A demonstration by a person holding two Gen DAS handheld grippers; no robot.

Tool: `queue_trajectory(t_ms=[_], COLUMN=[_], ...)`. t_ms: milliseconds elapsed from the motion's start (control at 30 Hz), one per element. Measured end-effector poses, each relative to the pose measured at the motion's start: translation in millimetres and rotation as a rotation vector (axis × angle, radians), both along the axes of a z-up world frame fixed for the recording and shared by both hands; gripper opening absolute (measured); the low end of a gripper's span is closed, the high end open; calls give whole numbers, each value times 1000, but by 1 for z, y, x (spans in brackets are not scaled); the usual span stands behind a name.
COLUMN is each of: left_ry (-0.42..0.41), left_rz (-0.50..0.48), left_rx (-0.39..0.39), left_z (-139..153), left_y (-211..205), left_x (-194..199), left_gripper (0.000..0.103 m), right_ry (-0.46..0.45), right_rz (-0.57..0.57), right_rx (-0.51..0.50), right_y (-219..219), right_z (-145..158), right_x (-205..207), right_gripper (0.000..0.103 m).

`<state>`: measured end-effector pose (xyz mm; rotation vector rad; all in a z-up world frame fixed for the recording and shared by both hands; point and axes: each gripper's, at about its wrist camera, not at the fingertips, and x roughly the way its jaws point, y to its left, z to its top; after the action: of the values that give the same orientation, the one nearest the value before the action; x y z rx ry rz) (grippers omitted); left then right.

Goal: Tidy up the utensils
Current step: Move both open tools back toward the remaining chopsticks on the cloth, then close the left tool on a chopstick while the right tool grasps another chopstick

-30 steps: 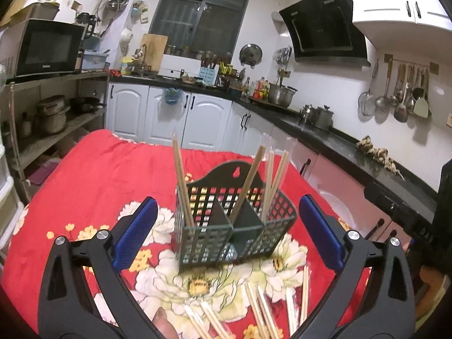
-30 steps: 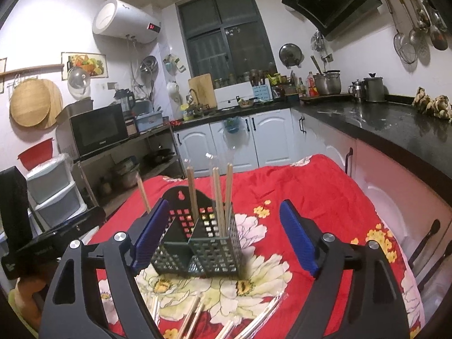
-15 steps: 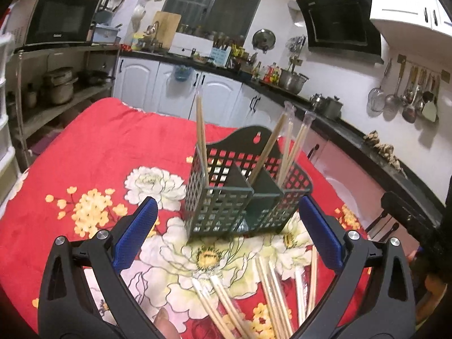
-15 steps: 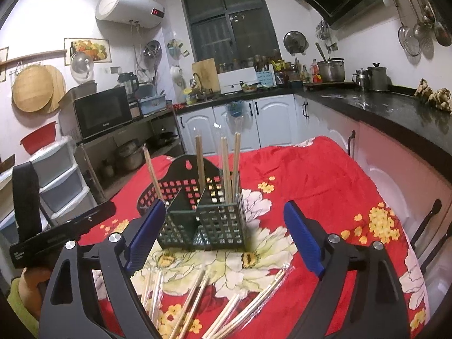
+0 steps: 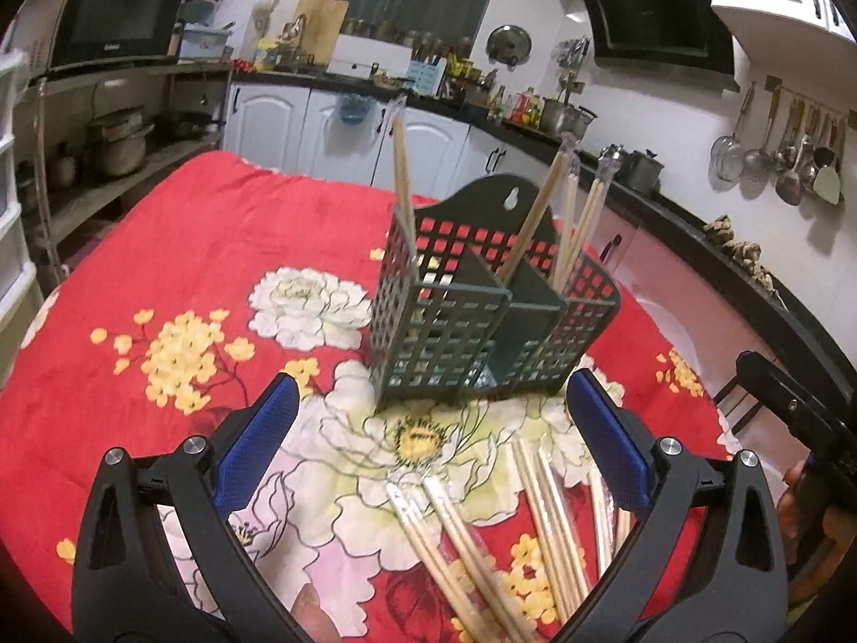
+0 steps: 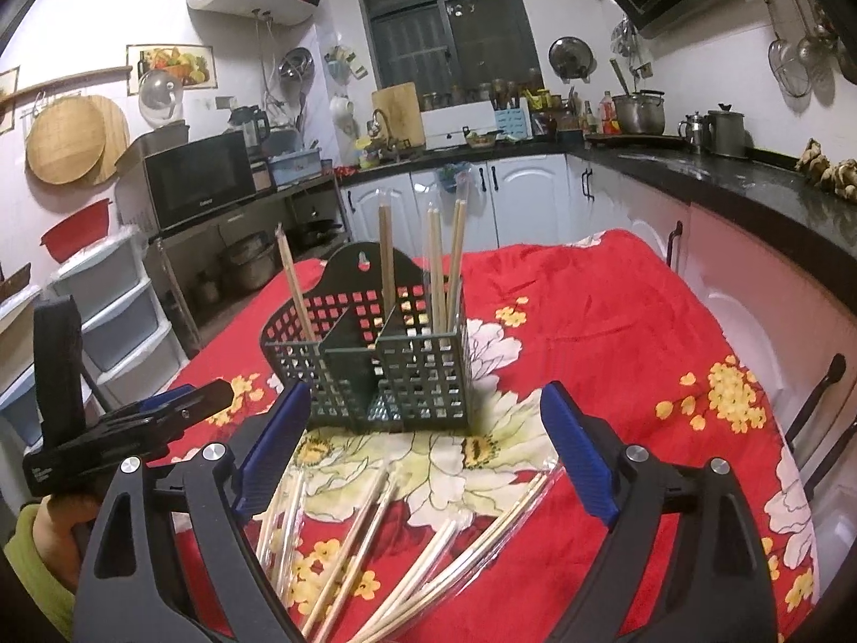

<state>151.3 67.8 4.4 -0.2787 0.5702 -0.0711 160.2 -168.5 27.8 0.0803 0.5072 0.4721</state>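
Presently, the left gripper (image 5: 428, 445) occupies the lower part of the left wrist frame with its blue-padded fingers (image 5: 256, 442) spread wide apart and nothing between them. The right gripper (image 6: 428, 450) sits likewise in the lower part of the right wrist frame, jaws wide apart, gripping nothing. The dark green utensil caddy (image 5: 482, 316) stands upright at centre frame on the red floral tablecloth (image 5: 177, 278), just beyond the fingertips in both views; it is a perforated plastic holder with dividers forming compartments. Several wrapped chopsticks (image 5: 527, 225) stand in it, leaning at different angles: in the left wrist view one at the caddy's left corner, one in the middle section, and a small cluster toward the right. Loose chopsticks (image 5: 466, 546) lie flat on the cloth in the lower centre of the frame, in front of the caddy and between the gripper arms, some in clear sleeves; in the right wrist view they fan out across the lower centre (image 6: 375, 536). The left gripper's body also shows at the left edge of the right wrist frame (image 6: 123, 434), and the right gripper's at the right edge of the left wrist frame (image 5: 787, 402). A microwave (image 5: 115, 21) sits in the upper left.
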Motion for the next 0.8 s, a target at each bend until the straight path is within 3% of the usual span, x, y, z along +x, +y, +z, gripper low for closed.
queue_trajectory(t_ms=[467, 667, 800], left_ry=[58, 68, 87], left_rz=[21, 40, 32], left_rx=[19, 78, 66], left_z=[-18, -24, -29], left_y=[11, 11, 15], left_x=[-6, -11, -11], left_gripper=[92, 92, 92], right_ry=[48, 108, 152], right_rz=[74, 93, 107], right_rx=[-66, -103, -123], right_y=[22, 31, 36], right_z=[-17, -32, -42], right_x=[3, 10, 14], right_gripper=[85, 85, 83])
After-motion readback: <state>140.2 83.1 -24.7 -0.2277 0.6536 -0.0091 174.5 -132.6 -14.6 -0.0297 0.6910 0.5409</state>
